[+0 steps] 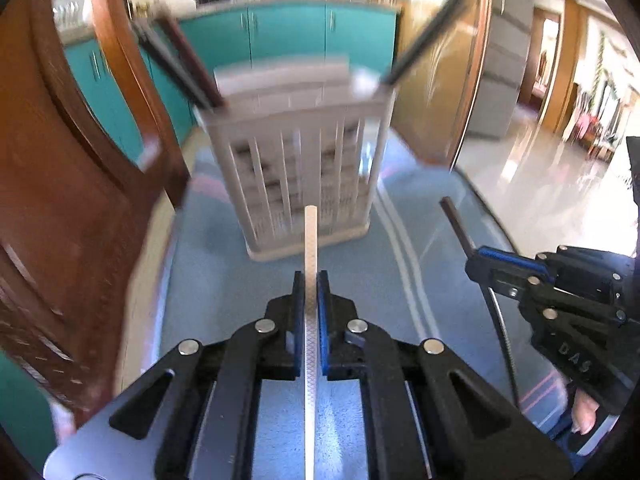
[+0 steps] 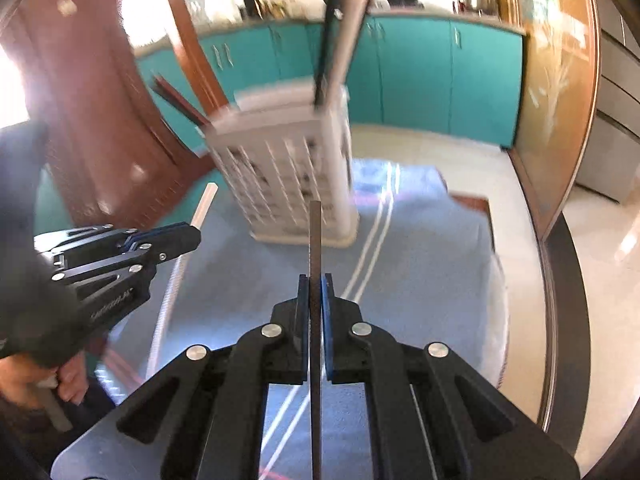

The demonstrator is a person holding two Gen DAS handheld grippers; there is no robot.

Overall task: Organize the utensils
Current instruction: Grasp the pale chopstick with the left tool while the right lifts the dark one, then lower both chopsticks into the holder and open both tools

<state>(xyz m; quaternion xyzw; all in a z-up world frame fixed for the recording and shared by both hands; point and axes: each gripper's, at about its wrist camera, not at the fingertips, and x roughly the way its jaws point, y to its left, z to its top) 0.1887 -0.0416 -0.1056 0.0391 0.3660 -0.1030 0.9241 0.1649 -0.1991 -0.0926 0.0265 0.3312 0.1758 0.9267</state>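
L gripper point(image 1: 311, 280) is clenched on a white stick point(image 1: 311, 240), a textured chopstick-like utensil running straight fwd between the blue pads, its tip ending just short of the caddy point(image 1: 304, 168). R gripper point(image 2: 316, 280) is clamped on a thin dark stick point(image 2: 315, 240), likewise pointing fwd, tip overlapping the caddy's lower front in the R wrist view. The caddy is a white slatted utensil holder standing upright on a blue cloth point(image 1: 224, 280) w/ pale stripes, blurred in both views. Already in it: two dark sticks point(image 1: 180, 64) leaning out of the left end, one blackish and one reddish-brown, and a dark stick point(image 1: 424, 40) leaning out of the right end; in the R wrist view a blurred metallic handle point(image 2: 352, 28) shows beside that dark one. Which inner compartment each sits in, can't tell. Nothing lies on the cloth between either tip and the caddy. Each gripper shows in the other's view: R gripper at the right edge of the L wrist view, L one at the left of the R wrist view, well apart, w/ a hand point(image 2: 60, 380) on the L one's grip. Around: a brown wooden chair back point(image 1: 80, 160) close on the left near the caddy, teal cabinets point(image 2: 420, 76) behind, a glossy pale floor point(image 1: 540, 192) to the right.
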